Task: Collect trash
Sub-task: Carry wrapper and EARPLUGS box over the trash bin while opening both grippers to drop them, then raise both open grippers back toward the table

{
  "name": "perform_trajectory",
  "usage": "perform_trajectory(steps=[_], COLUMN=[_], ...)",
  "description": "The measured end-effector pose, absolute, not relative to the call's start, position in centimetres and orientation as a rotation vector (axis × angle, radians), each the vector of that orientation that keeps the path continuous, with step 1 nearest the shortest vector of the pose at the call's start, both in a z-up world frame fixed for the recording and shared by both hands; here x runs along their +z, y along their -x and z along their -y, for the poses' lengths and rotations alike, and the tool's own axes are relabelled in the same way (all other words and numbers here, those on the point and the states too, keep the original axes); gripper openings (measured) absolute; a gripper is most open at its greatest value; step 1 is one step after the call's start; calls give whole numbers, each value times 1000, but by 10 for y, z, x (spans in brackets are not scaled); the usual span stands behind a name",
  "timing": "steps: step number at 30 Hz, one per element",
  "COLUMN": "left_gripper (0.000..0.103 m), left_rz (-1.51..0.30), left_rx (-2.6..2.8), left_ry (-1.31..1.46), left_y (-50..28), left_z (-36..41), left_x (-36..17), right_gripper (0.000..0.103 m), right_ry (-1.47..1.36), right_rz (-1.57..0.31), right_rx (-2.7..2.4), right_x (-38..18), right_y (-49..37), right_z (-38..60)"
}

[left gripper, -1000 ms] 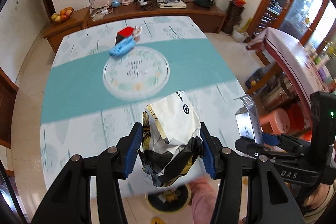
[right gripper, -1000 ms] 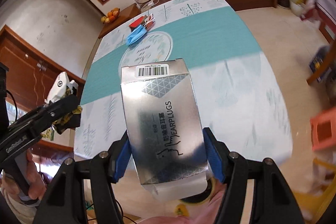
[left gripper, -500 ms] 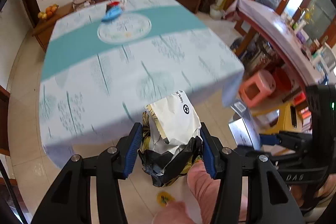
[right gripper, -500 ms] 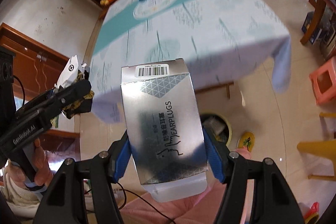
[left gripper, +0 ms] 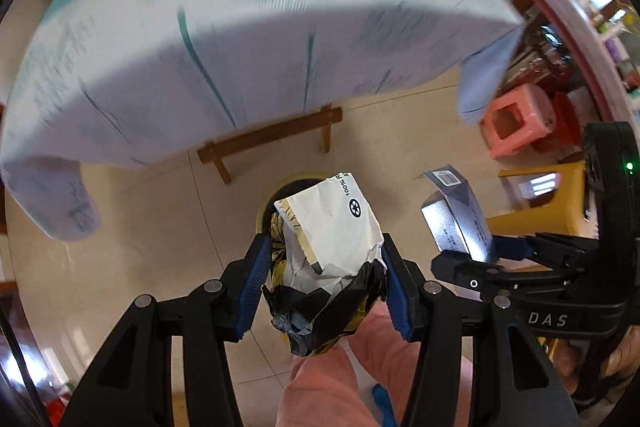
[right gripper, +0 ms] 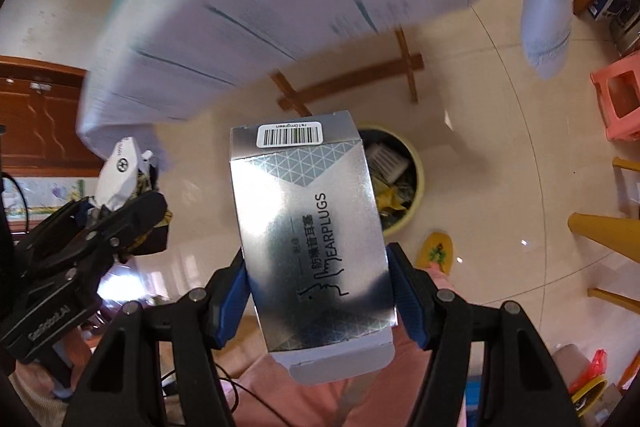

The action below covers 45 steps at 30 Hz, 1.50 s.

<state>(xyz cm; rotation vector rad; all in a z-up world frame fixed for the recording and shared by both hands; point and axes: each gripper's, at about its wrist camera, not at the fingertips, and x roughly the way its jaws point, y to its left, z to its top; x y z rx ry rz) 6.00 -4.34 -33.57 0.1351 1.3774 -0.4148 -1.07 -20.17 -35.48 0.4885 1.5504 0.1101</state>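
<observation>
My left gripper [left gripper: 324, 283] is shut on a crumpled white, black and yellow wrapper [left gripper: 332, 247] and holds it above a round yellow trash bin [left gripper: 266, 205] on the floor, mostly hidden behind the wrapper. My right gripper [right gripper: 318, 291] is shut on a silver earplugs box [right gripper: 308, 227]. In the right wrist view the bin [right gripper: 414, 163] lies just right of the box, with trash inside. The box also shows in the left wrist view [left gripper: 456, 223], and the wrapper in the right wrist view [right gripper: 120, 175].
The table with its hanging pale cloth [left gripper: 248, 39] fills the upper view, its wooden leg brace [left gripper: 272, 139] behind the bin. A pink stool [left gripper: 516, 123] and a yellow stool [left gripper: 536, 195] stand to the right. My pink-clad leg [left gripper: 332, 379] is below the grippers.
Both grippers have tilted down and drawn back from the table top toward the floor. The trash bin has come into view under them. Both still hold their items.
</observation>
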Motion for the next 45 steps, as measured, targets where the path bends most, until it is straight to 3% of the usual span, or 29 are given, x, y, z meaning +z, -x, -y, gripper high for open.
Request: perform_trajectory(steps=[10,18,20,21,22,24,45], left_gripper=[54,60,68,77,88,100,101], left_rz=[-1501,-1568,-1592,-1598,-1603,-1606,-1489], left_rx=[-360,-370,-343,-326,-314,-309,-289], left_ry=[-41,-11,-46,-60,-62,-31,-59], left_y=[-82,-94,-96,-98,-101,-103,-81], left_z=[57,60,58,55,51,41,4], left_x=[-494,-574,-591,-596,-600,-603,-557], right_gripper=[65,65,65,65,65,65,74], right_ry=[-520,-564,-570,-574,-580,-585,-619], right_rz=[-1659,-1698,-1707,-1712,-1720,-1728,-1692], right_rx=[17,-41,-52,-56,-64,-68,-10], right_x=[-486,-552,-563,-567,-572,-579,-588], right_y=[-5,-11,-10,-9,-9,-10,-18], right_z=[212,213,213,213,212,210,181])
